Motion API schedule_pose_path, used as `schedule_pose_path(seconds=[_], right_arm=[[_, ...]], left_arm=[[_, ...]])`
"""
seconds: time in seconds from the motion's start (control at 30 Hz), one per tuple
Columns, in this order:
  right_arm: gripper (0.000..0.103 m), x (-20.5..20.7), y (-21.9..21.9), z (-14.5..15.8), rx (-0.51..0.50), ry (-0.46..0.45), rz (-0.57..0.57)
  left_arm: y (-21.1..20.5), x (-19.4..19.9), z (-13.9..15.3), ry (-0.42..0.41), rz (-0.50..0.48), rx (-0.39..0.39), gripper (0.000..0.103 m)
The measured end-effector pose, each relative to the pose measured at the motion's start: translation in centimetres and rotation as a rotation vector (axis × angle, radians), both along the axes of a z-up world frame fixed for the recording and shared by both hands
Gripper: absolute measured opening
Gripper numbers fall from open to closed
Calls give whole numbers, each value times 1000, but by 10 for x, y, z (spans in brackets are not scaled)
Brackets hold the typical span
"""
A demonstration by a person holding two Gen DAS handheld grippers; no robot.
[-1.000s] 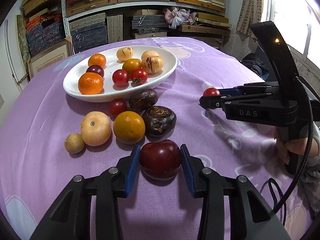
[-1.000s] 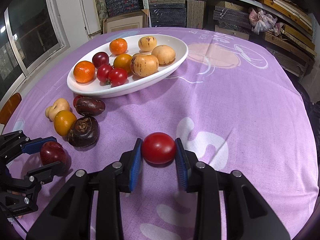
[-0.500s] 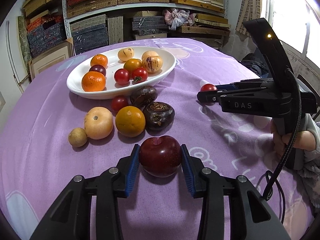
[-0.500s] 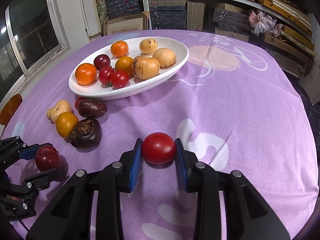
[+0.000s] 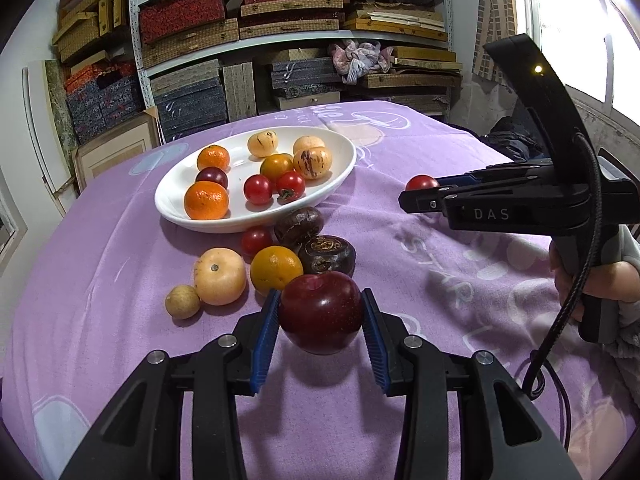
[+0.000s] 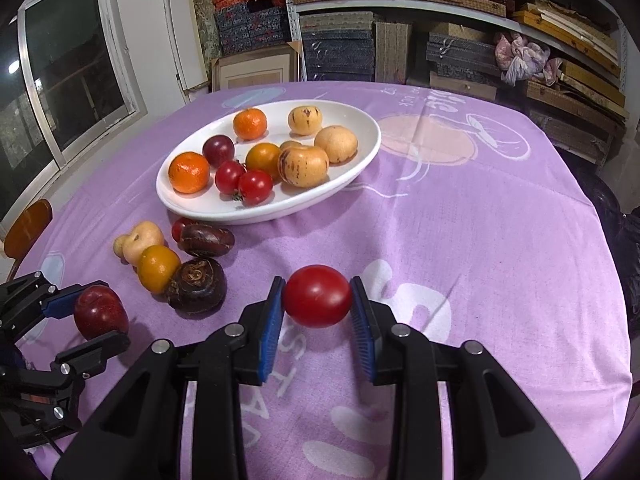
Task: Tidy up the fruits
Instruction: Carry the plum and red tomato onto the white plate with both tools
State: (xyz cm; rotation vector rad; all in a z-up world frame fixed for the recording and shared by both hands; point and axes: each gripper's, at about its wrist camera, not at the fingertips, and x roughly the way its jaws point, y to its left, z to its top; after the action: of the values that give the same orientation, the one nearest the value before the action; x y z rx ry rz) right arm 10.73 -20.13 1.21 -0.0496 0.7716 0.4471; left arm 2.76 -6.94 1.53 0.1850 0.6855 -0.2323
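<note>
My left gripper [image 5: 320, 316] is shut on a dark red apple [image 5: 320, 312] and holds it above the purple cloth. My right gripper [image 6: 317, 298] is shut on a red tomato [image 6: 317, 295], also lifted off the cloth. The white oval plate [image 5: 172, 200] at the table's middle holds several oranges, tomatoes, a plum and pale melons. The right gripper with the tomato [image 5: 420, 182] shows at the right of the left wrist view. The apple [image 6: 100, 312] shows at the lower left of the right wrist view.
Loose fruit lies on the cloth in front of the plate: a small pale fruit [image 5: 182, 301], a pale persimmon [image 5: 219, 275], an orange [image 5: 276, 269], two dark brown fruits [image 5: 327, 254], a small tomato [image 5: 256, 239]. Shelves of boxes [image 5: 280, 20] stand behind the table.
Both grippers have risen from the cloth with their fruit held. The apple and the tomato now hang above their shadows. The plate and loose fruit have not moved.
</note>
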Motion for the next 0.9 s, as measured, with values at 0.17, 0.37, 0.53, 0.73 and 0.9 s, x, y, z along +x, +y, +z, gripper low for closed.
schedule_pose_path(seconds=[0.17,0.37,0.53,0.73,0.9], right_arm=[[32,-20,-10,45,64,-113,-14],[32,-26,-22,141,93,-280,-39],[32,-14,-19,193,144,-363,-53],[32,35,24,144,139,-260,-27],[32,87,56,90,130,-122,-12]], left_arm=[[14,5,29,-69,37,3,41],[48,48,110,-137,124,-23,41],[59,83,148,-161,184,-57,41],[67,135,110,-58,242,-88,41],[83,167,64,27,290,-98,41]])
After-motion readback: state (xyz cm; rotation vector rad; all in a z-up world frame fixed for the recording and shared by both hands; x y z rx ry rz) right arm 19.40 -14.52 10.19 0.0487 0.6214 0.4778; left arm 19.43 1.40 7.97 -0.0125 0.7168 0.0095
